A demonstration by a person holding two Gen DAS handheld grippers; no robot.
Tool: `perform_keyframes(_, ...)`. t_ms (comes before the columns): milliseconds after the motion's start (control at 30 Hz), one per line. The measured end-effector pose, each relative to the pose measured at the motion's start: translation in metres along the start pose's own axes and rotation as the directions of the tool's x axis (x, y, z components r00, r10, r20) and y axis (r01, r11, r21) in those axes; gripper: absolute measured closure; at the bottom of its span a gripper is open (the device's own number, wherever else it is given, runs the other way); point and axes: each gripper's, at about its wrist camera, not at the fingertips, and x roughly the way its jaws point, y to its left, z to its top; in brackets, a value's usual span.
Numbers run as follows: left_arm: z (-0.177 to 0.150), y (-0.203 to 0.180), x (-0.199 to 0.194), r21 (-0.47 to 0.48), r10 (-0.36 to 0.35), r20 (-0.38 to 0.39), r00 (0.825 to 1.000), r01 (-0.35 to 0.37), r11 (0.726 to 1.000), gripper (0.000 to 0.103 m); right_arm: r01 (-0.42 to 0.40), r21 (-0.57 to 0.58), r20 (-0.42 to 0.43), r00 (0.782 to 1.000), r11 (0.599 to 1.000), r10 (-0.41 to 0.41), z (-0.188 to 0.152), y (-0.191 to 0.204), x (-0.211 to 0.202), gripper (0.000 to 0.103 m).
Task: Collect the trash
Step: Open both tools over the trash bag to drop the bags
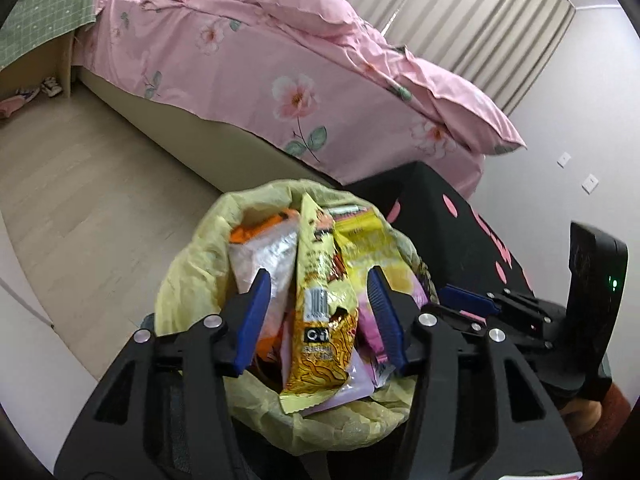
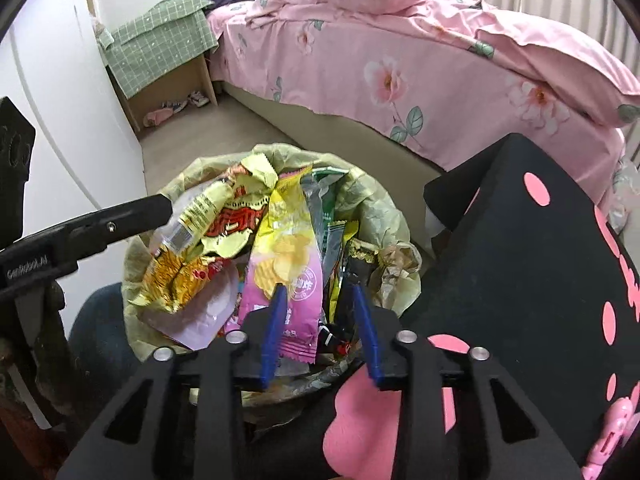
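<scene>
Both claws stand open, gripping nothing, above the yellow-lined round bin (image 1: 192,280): left gripper (image 1: 320,312) straddles the upright golden noodle wrapper (image 1: 324,320), right gripper (image 2: 320,328) the pink crisp packet (image 2: 288,280).

txt: "GenRobot.AI" on left tongs (image 2: 160,206) arm | wrapper print in bin: unreadable

One round bin lined with a pale yellow plastic bag (image 2: 372,216) is sitting on the floor. Inside it, at least five crinkly snack wrappers are showing: one yellow noodle packet (image 1: 324,320), one pink and yellow chip packet (image 2: 288,272), one orange and silver packet (image 1: 260,252), one silver and green packet (image 2: 324,208) and one pale purple pouch (image 2: 208,312). Two grippers with blue pads are hanging over it, the left gripper (image 1: 320,316) and the right gripper (image 2: 320,320). One bed with a pink flowery cover (image 1: 224,68) is standing behind.
</scene>
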Motion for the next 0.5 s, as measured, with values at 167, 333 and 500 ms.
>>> perform_keyframes(167, 0.012, -0.011, -0.025, 0.007, 0.019, 0.071, 0.997, -0.019, 1.0, 0.048, 0.007, -0.012, 0.033, 0.999, 1.0, -0.007, 0.001, -0.003, -0.029, 0.069)
perform_keyframes(333, 0.015, -0.042, -0.044, 0.084, -0.035, 0.112, 0.993, 0.026, 0.996, 0.043, 0.053, 0.017, 0.108, 0.993, 0.998, -0.055, -0.009, -0.024, -0.083, 0.062)
perform_keyframes(500, 0.001, -0.092, -0.034, 0.195, -0.141, 0.057, 0.988, 0.127, 0.973, 0.042, 0.154, 0.083, 0.158, 0.974, 0.985, -0.165, -0.036, -0.068, -0.145, 0.06)
